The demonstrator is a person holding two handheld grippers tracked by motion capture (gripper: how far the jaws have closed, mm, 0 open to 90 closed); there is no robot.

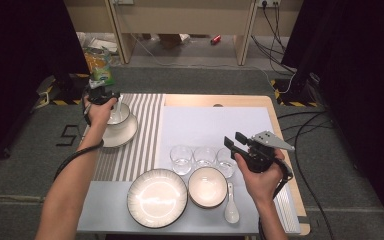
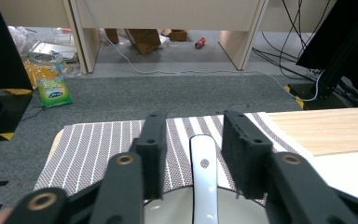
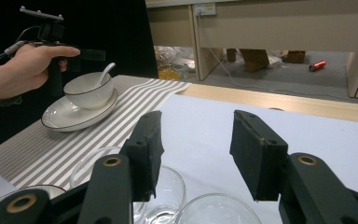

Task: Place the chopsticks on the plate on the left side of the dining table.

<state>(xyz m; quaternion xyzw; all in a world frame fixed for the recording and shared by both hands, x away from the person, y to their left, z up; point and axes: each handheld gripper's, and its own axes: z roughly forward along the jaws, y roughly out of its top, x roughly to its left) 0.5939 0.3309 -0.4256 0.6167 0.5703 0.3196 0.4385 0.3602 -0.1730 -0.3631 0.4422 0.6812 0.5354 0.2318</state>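
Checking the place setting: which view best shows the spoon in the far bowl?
The left gripper view: the spoon fills its centre between the open jaws. The right gripper view shows it small, leaning in the bowl. The high view barely resolves it.

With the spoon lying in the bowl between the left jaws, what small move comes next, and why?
Probably lift the left gripper straight up and clear. Its jaws stand apart from the spoon, which rests in the bowl on its plate, apparently placed.

Blk grippers [image 1: 237,142], brass screws, bare forearms, cables
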